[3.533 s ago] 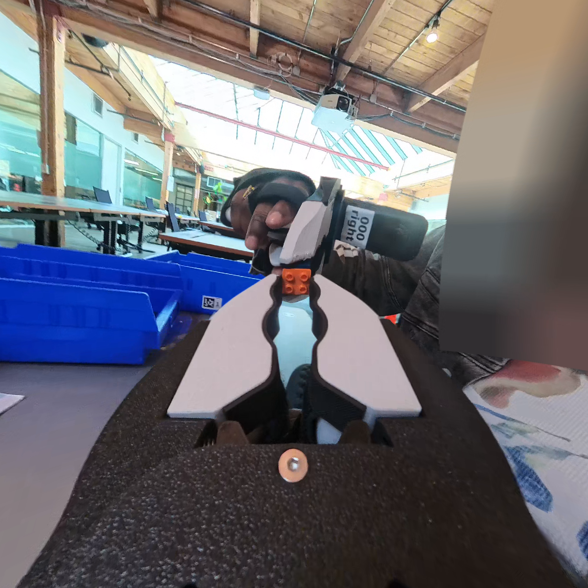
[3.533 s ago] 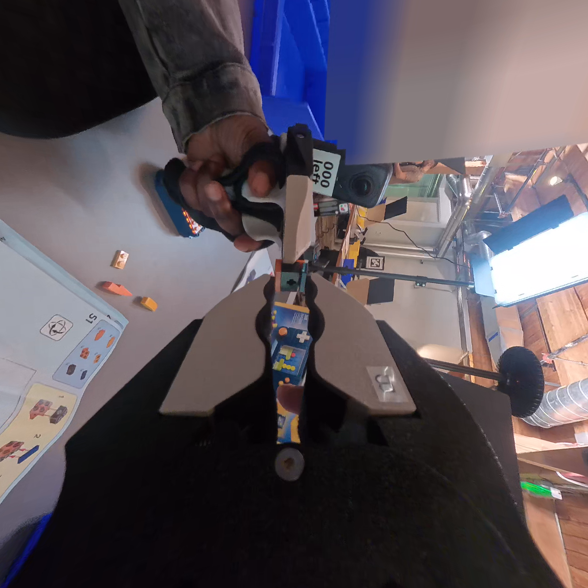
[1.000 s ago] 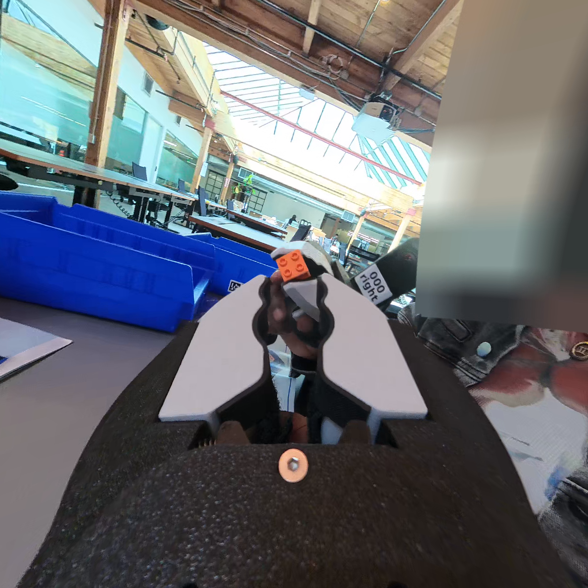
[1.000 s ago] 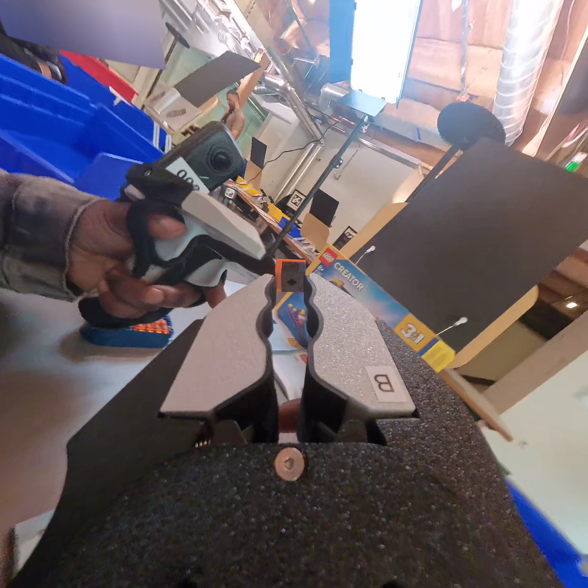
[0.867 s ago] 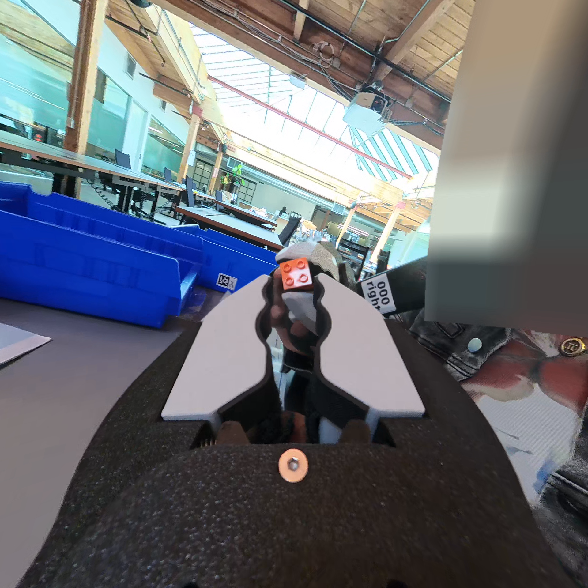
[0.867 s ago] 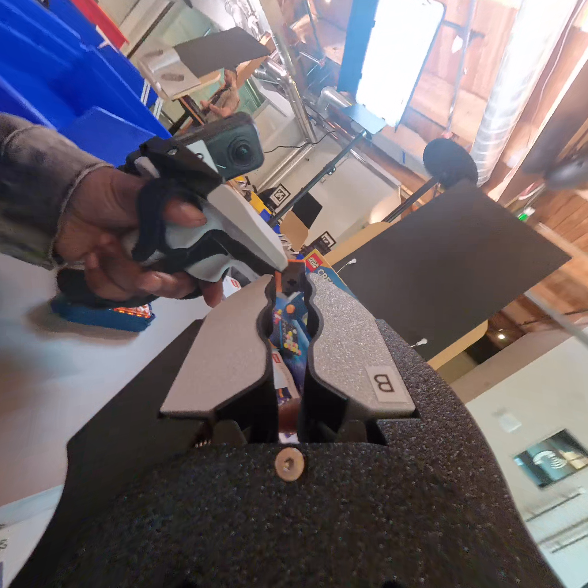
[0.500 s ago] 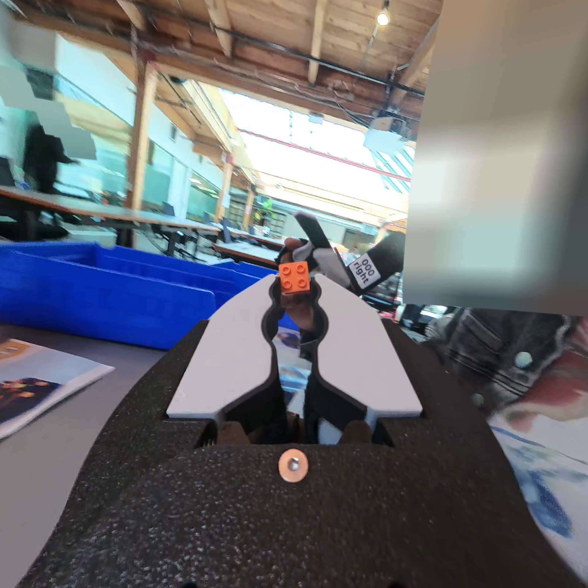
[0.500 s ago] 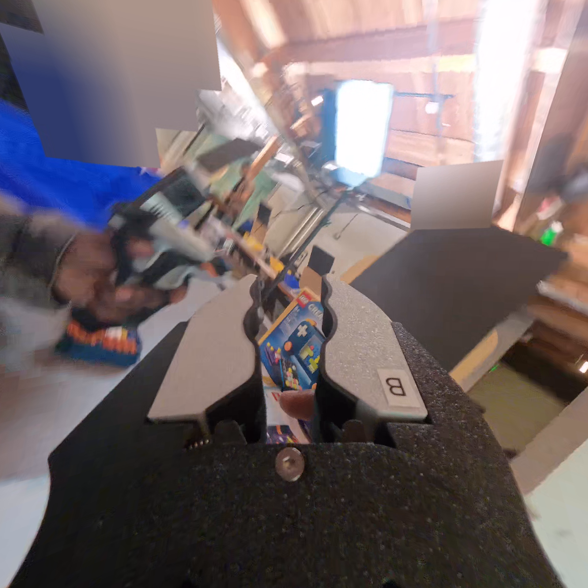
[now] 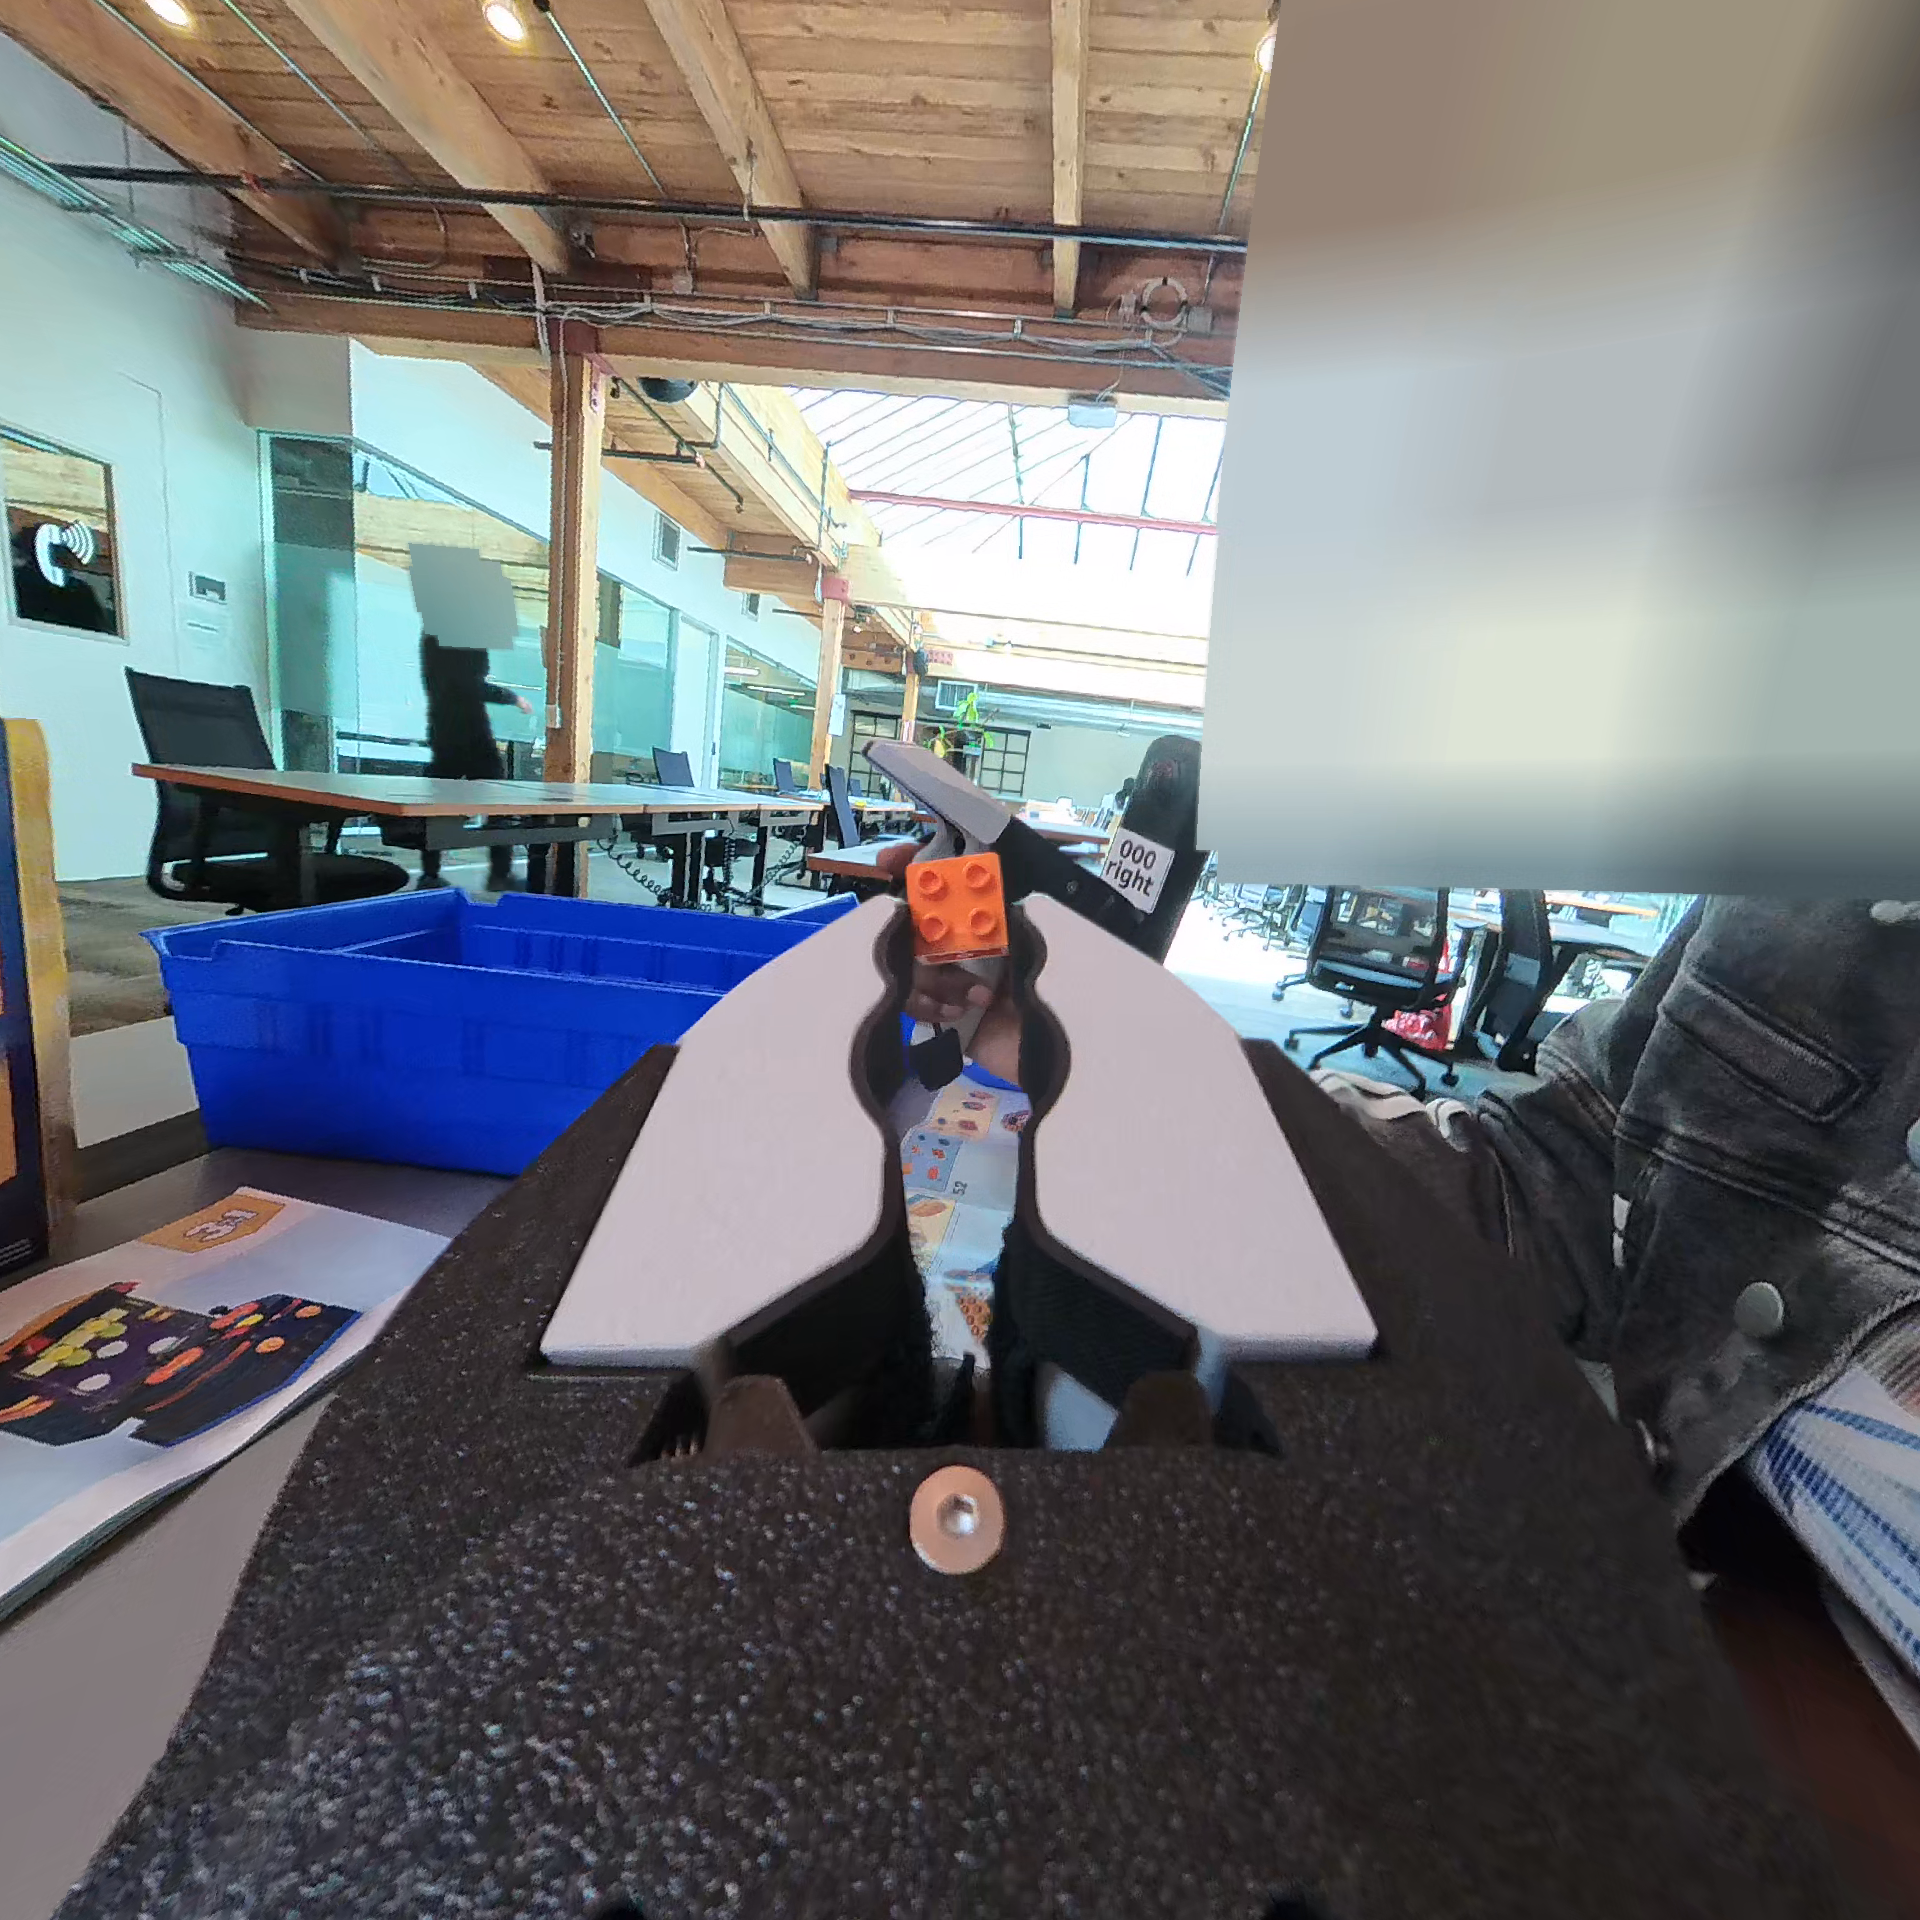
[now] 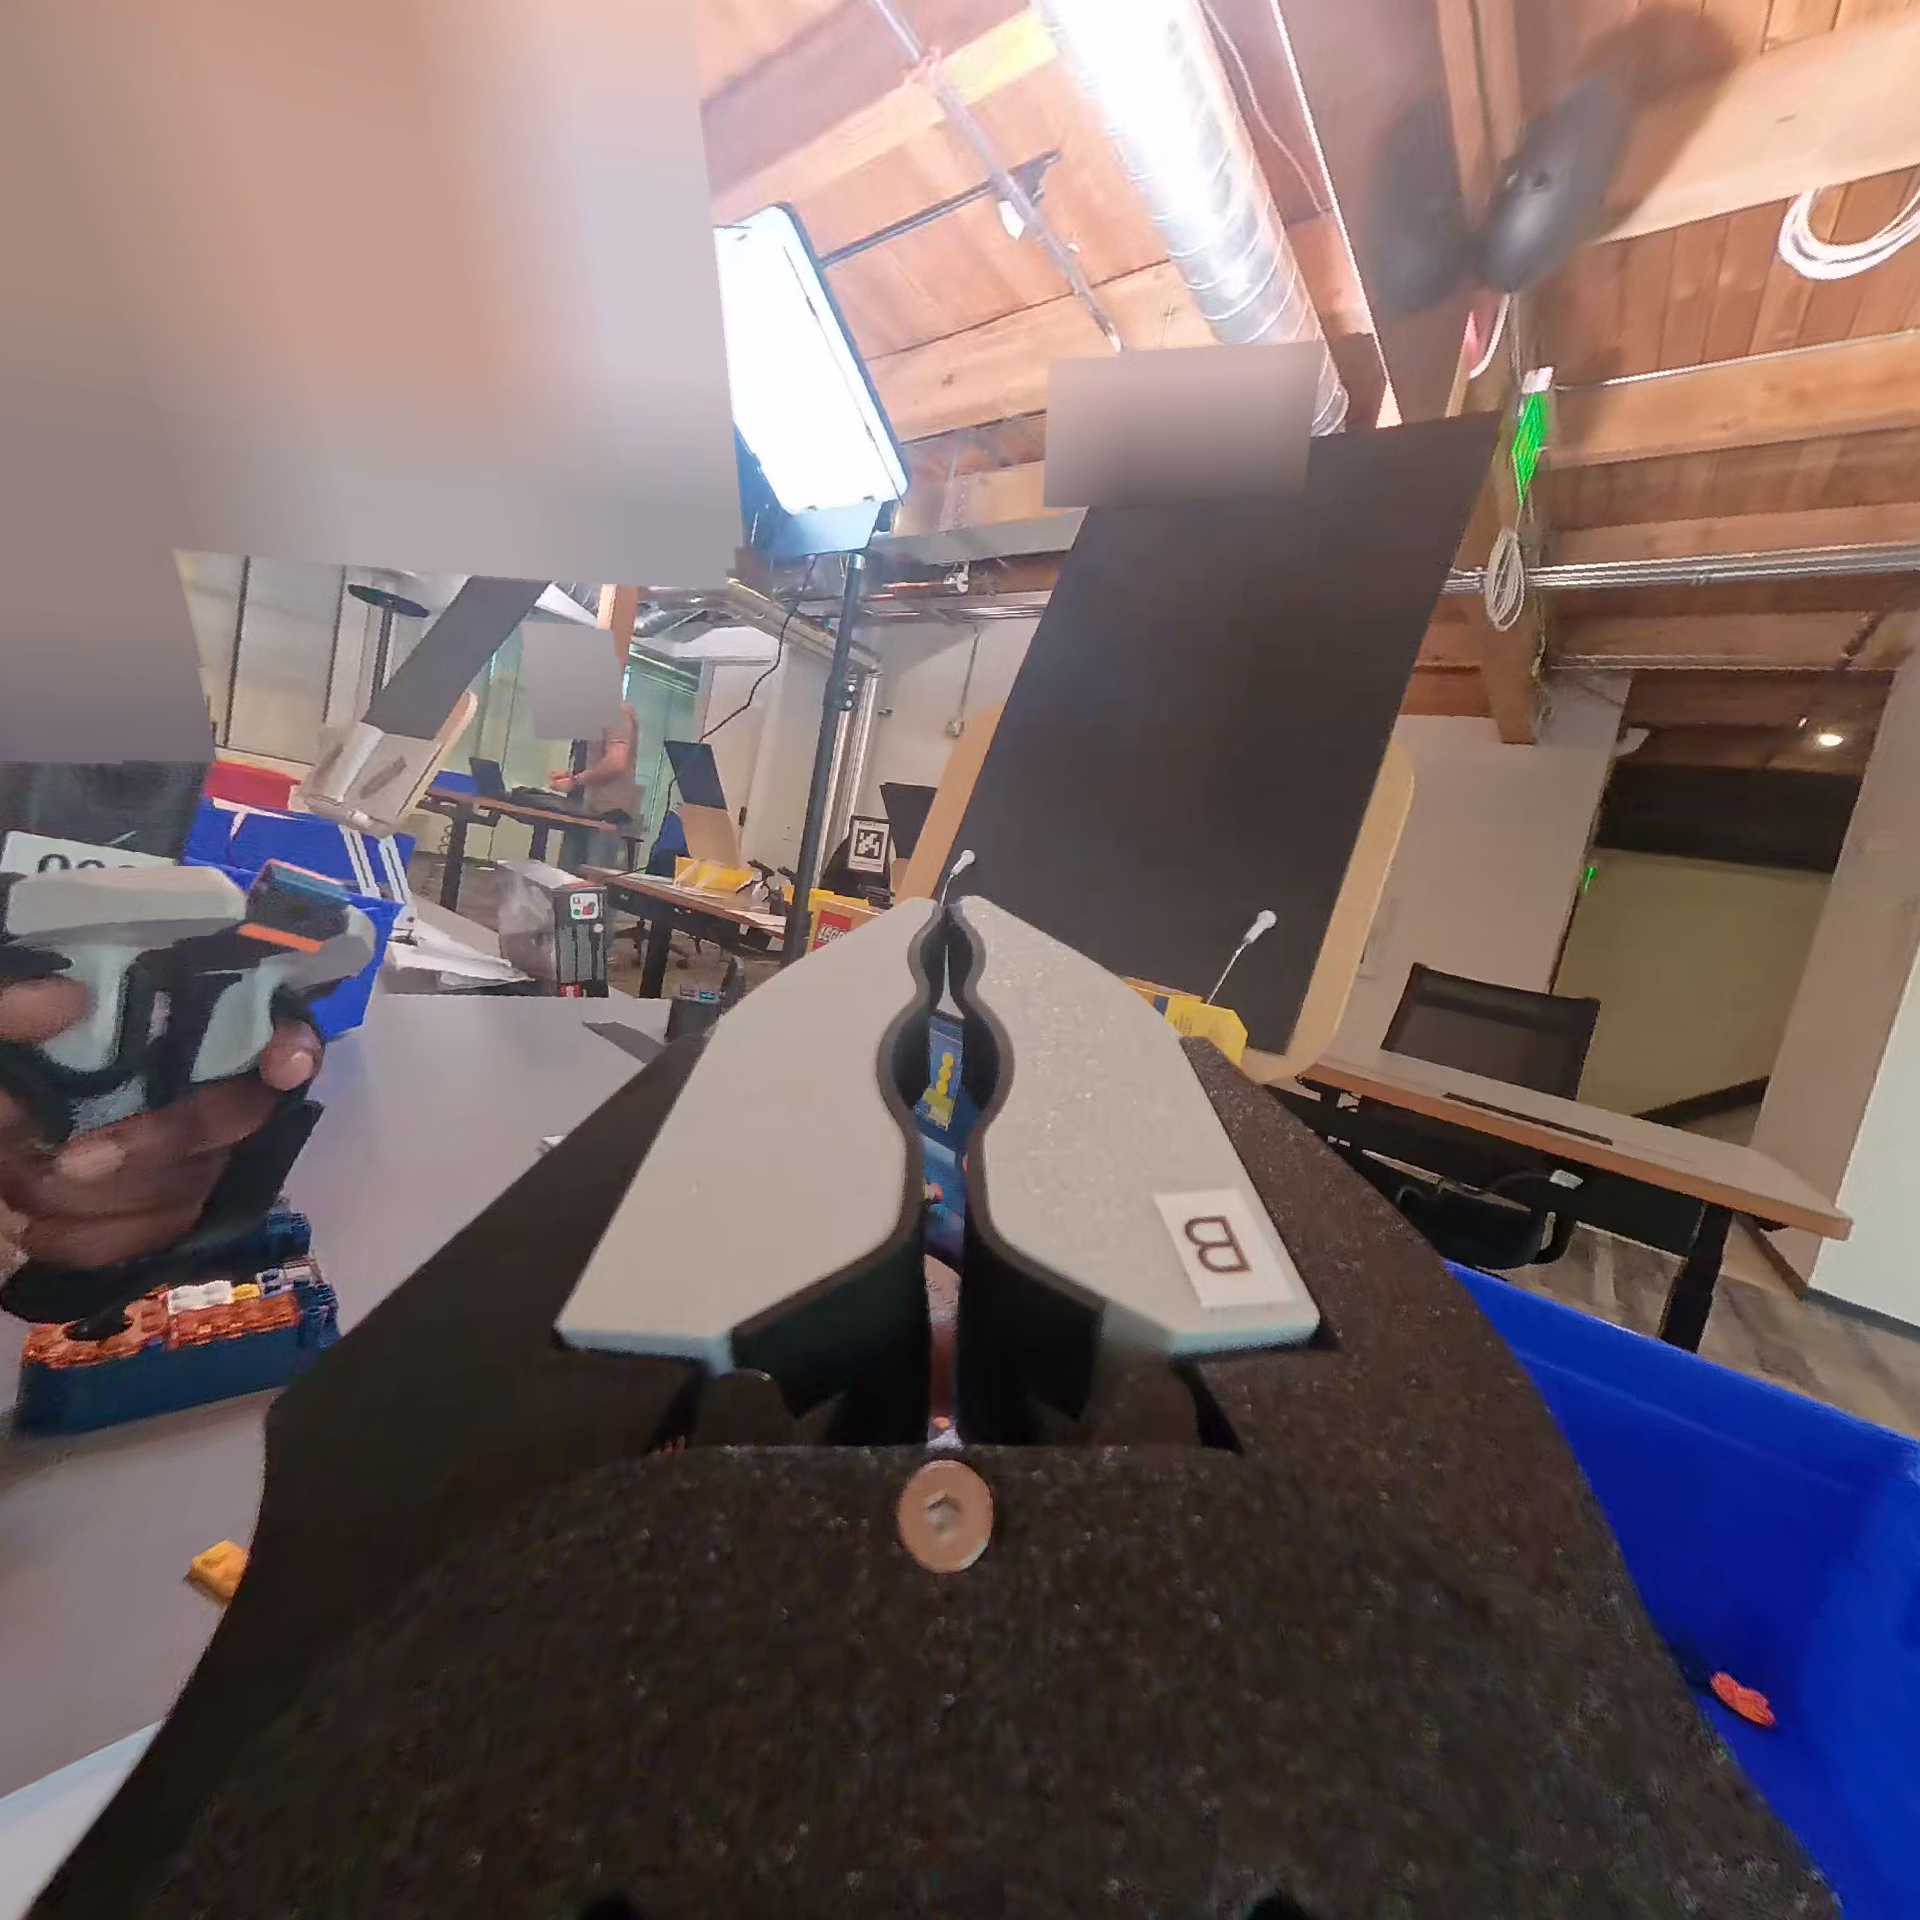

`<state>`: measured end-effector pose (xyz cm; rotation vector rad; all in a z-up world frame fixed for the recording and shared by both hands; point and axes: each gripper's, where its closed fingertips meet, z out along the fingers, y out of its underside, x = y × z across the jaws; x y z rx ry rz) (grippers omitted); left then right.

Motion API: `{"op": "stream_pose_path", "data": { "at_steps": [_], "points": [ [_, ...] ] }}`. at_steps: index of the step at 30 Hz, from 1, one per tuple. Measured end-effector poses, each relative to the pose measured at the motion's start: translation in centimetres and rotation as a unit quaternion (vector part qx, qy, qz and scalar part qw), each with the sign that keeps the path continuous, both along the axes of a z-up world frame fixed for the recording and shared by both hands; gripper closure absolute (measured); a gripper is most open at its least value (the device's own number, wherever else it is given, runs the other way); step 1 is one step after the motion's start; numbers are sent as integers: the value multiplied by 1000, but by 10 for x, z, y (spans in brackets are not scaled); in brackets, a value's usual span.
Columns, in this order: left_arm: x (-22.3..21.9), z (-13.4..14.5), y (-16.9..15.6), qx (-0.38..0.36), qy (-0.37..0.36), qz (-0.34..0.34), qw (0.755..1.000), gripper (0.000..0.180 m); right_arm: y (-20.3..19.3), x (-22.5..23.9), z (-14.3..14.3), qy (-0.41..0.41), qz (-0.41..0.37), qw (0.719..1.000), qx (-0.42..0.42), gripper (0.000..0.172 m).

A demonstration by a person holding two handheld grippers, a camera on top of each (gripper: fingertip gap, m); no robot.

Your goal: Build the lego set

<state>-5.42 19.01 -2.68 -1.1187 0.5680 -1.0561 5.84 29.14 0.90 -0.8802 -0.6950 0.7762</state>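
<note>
The left tongs gripped an orange studded brick at their tips, above an instruction booklet on the table. The right tongs were closed on nothing; beyond stood a blue bin.

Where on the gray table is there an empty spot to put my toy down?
There is bare gray table between the blue brick model and the right gripper. It gets crowded near the model, where the left gripper holds an orange brick, and a small orange piece lies. The booklet covers the space before the blue bin.
</note>
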Motion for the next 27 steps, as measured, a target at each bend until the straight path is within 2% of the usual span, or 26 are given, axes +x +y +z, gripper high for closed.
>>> {"op": "stream_pose_path", "data": {
  "at_steps": [6,11,20,25,27],
  "points": [
    [4,-4,0,6,22,7,1000,164,6,6,-1,15,9,1000,-25,172],
    [3,-6,4,8,31,23,999,164,0,1,1,3,3,1000,0,172],
    [5,-9,4,2,34,19,999,164,4,6,1,15,5,1000,-21,172],
    [5,-8,4,1,29,15,999,164,3,3,0,12,9,1000,-19,163],
    [5,-9,4,2,32,15,999,164,2,3,-1,6,12,1000,-19,172]
  ]
}}
